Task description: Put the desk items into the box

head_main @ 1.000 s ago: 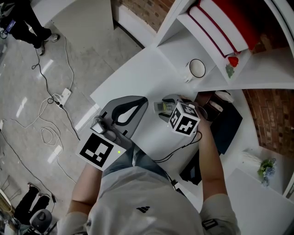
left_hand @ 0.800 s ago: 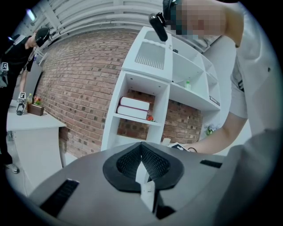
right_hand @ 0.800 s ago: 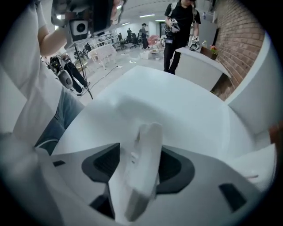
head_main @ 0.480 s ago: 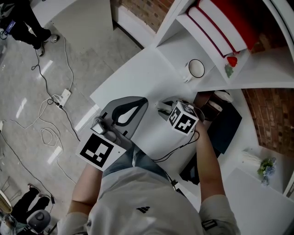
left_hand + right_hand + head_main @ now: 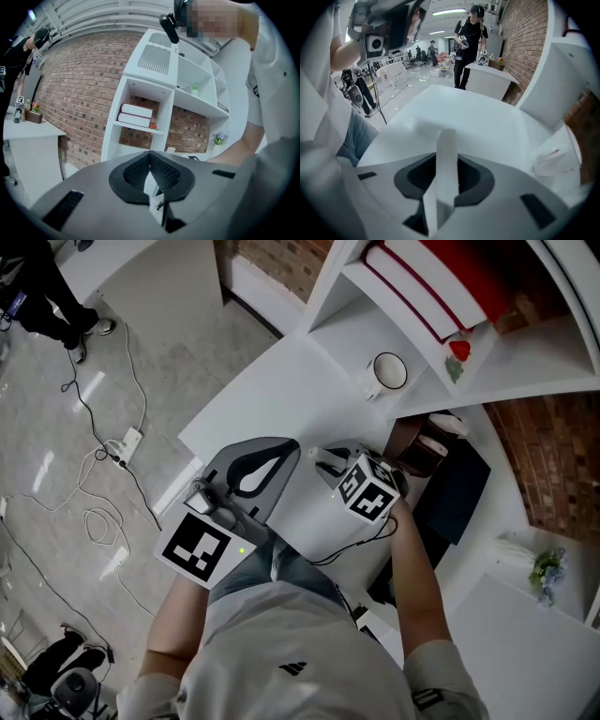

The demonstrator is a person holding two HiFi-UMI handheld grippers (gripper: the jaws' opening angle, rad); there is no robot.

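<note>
My right gripper (image 5: 328, 461) points steeply down at the white desk (image 5: 281, 390), just left of a dark brown box (image 5: 412, 448). Its jaws have just been closing. A flat white item (image 5: 446, 140) stands upright between the black pads, which press on both of its sides, and its top sticks out past the jaw tips. What kind of item it is I cannot tell. My left gripper (image 5: 292, 448) is held level over the desk's near edge, to the left of the right one. Its jaw tips meet (image 5: 150, 154) with nothing between them.
A white mug (image 5: 386, 371) stands at the back of the desk, under the white shelf unit (image 5: 375, 306) holding red and white books (image 5: 441, 282). A dark mat (image 5: 464, 488) lies right of the box. Cables and a power strip (image 5: 131, 437) lie on the floor at left.
The right gripper has rolled and shifted slightly left, and its jaws have closed. The greyish item that showed beside them a second ago is no longer visible. The left gripper has not moved.
</note>
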